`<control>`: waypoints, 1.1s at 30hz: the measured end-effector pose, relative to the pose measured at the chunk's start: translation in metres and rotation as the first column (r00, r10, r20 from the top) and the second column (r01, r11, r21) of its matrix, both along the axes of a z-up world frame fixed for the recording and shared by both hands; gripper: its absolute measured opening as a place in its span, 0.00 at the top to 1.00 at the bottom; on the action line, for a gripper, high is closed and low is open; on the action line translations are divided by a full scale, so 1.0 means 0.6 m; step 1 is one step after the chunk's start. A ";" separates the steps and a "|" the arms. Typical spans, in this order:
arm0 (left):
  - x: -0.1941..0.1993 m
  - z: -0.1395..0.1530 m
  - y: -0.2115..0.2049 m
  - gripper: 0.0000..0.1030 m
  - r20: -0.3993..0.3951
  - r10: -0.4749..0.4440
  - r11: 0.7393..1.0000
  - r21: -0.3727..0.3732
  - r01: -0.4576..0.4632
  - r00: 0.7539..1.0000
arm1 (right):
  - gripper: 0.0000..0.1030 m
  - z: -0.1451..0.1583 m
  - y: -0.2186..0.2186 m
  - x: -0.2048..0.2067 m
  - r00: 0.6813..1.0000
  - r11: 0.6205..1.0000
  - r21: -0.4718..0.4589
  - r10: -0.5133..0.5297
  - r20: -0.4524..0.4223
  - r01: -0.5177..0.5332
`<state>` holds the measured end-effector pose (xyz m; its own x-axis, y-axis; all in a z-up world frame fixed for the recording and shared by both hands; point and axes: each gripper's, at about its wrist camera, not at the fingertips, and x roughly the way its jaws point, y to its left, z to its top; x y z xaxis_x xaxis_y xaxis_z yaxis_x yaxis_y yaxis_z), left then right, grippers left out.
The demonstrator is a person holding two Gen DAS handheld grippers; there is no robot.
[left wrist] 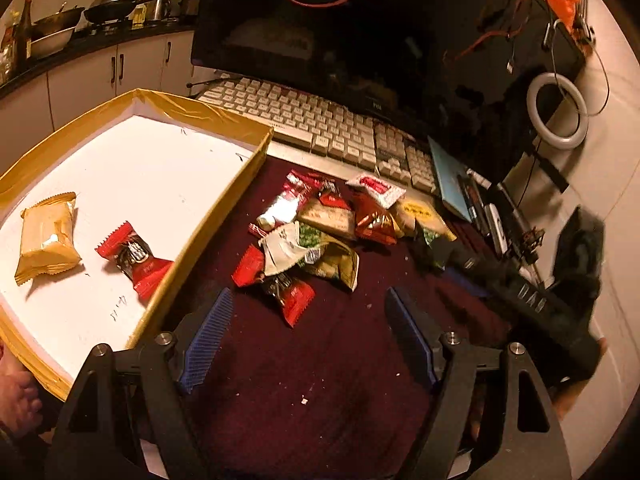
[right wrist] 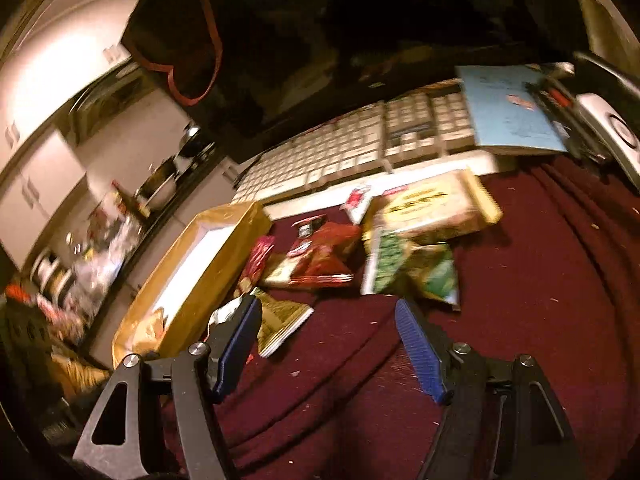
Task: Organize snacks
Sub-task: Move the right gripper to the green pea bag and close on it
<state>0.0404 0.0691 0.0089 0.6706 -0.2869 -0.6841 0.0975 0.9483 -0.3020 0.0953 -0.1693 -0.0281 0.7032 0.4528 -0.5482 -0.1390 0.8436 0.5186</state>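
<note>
Dark red cloth [left wrist: 328,360] across the desk, keyboard [left wrist: 304,120] and dark monitor [left wrist: 360,32] behind. Snack pile [left wrist: 320,232] heaped mid-cloth, just right of the gold-rimmed tray [left wrist: 224,200]. Inside the tray, a tan packet [left wrist: 48,236] and a red candy [left wrist: 134,258], side by side, apart. Left gripper [left wrist: 308,304] hovering near the pile, fingers wide, holding nothing. Right gripper [right wrist: 326,312] low over the cloth, wide too, empty, view blurred.
</note>
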 end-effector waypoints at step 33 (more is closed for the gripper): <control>0.083 0.000 -0.044 0.50 -0.034 0.009 0.993 0.119 -0.005 0.999 | 0.61 -0.029 -0.043 0.067 0.992 0.994 0.091 -0.048 -0.119 0.059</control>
